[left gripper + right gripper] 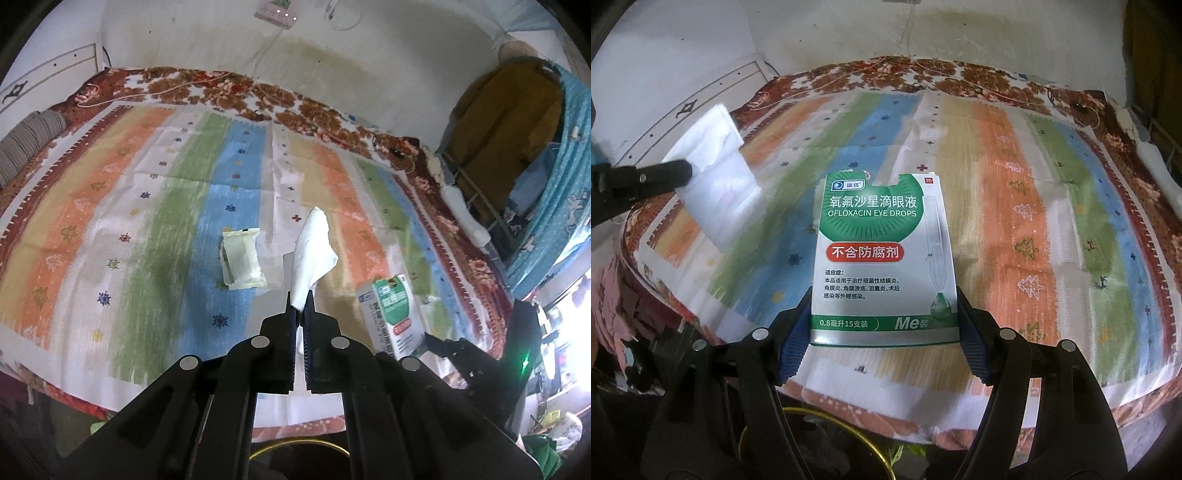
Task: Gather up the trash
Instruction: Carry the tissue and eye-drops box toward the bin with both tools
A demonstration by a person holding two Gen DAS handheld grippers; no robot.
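Note:
My left gripper (301, 301) is shut on a crumpled white tissue (313, 251) and holds it above the striped bed cover (147, 221). The tissue also shows blurred in the right wrist view (716, 173), with the left gripper (683, 170) at the left edge. My right gripper (884, 306) is shut on a green and white eye drops box (882, 258), held upright above the bed; the box also shows in the left wrist view (393, 314). A pale empty wrapper (242, 257) lies on the cover ahead of the left gripper.
The bed has a floral brown blanket border (332, 118) against a white wall. A striped pillow (26, 147) lies at the far left. A blue curtain (554, 184) hangs at the right. A dark bin with a gold rim (827, 424) sits below the bed's near edge.

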